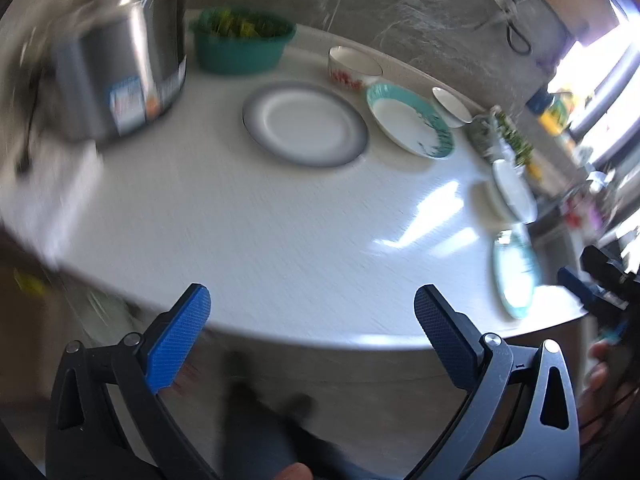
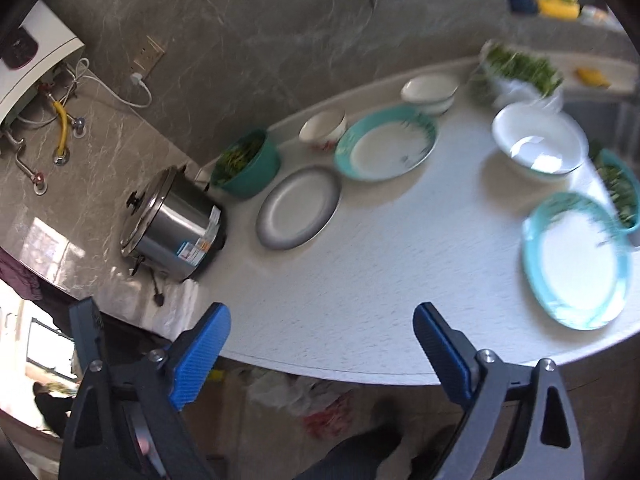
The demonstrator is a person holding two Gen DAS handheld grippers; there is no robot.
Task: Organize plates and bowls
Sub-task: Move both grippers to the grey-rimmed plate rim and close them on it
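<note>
Along the white countertop's [image 2: 360, 280] far edge, under a grey marbled wall, blur smears two heaps of greens past naming, near the right end. Countable: three plates, grey-rimmed plate [image 2: 298, 208] mid-counter; three bowls; one steel cooker [image 2: 176, 228] at the left end. Left gripper [image 1: 312, 316] and right gripper [image 2: 322, 332] both gape empty over the near edge.
</note>
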